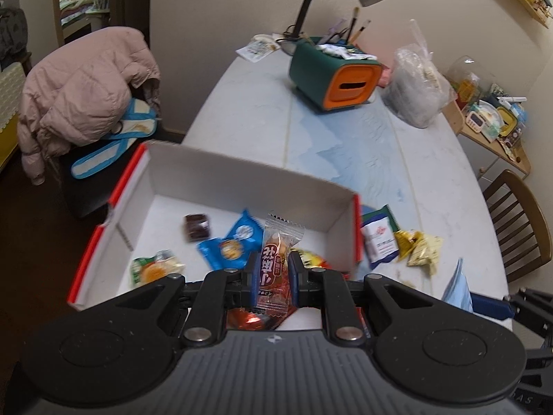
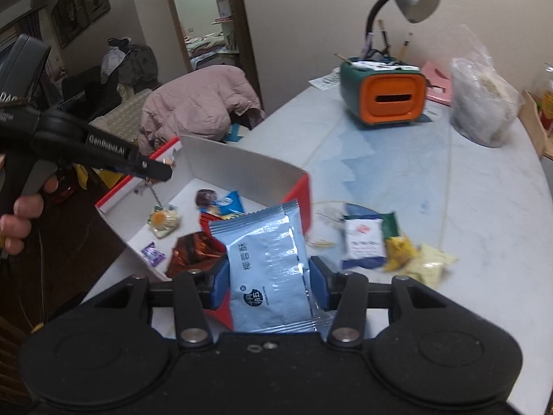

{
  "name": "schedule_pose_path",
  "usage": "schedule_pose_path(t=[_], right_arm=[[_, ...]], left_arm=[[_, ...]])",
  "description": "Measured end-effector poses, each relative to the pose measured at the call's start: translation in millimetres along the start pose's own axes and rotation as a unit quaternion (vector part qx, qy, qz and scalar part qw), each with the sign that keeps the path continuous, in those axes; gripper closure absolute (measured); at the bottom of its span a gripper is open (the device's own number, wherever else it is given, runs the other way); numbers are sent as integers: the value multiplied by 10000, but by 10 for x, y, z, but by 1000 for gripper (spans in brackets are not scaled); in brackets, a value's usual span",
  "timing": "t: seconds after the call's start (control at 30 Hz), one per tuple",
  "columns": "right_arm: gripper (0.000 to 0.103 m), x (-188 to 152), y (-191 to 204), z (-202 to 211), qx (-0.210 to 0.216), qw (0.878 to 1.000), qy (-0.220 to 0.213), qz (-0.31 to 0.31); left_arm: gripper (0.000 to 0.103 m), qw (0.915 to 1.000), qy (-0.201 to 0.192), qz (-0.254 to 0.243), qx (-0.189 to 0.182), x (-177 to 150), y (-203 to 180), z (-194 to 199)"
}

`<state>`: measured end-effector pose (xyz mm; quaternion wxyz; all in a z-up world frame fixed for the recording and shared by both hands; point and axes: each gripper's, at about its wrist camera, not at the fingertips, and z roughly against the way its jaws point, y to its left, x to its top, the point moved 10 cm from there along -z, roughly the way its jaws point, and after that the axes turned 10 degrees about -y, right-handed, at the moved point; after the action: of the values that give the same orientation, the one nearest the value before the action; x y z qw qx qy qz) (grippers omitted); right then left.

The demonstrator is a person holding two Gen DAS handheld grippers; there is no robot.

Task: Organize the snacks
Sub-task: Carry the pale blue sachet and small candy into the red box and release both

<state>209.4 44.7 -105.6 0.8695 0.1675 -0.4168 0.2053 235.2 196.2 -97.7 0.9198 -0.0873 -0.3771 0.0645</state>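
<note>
Snacks were being sorted at the table's near edge. L gripper (image 1: 273, 269) was clamped on a red-orange snack packet (image 1: 276, 259), held above the white box with red sides (image 1: 221, 173). R gripper (image 2: 269, 273) was clamped on a light blue packet (image 2: 269, 266), over the box's right corner. Inside the box lay several small snacks. A white-blue packet (image 2: 363, 238) and yellow ones (image 2: 414, 256) lay on the table (image 2: 466, 190), just right of the box.
</note>
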Motion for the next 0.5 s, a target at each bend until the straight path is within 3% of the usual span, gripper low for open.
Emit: schedule_pose_path(t=[0.5], right_arm=[[56, 34, 619, -912, -39, 9992, 372, 133]], left_arm=[[87, 9988, 405, 56, 251, -199, 742, -338]])
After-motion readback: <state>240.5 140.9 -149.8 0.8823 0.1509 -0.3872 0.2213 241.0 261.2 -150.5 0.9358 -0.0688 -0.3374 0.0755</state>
